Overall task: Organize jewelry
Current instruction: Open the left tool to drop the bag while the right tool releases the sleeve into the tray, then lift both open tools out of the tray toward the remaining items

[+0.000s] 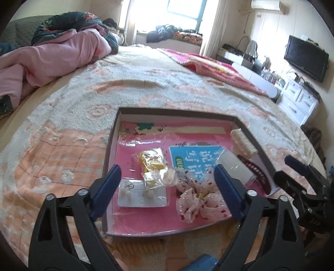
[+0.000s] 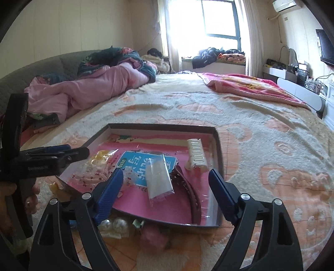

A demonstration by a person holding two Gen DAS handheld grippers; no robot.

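The tray [image 1: 253, 133] had dark walls and a pink lining. A white claw clip [image 2: 196, 155] and a maroon hair clip [image 2: 187, 191] lay in it, with a white scrunchie [image 1: 195, 201] dotted red and a yellow-filled clear bag [image 1: 155, 166]. The bedspread [image 1: 83, 116] was cream with peach flower shapes. Both grippers' fingers [image 2: 108, 193] were blue on black frames.

Daylight floods from the overexposed window [image 2: 219, 18]; fisheye edges curve and darken.
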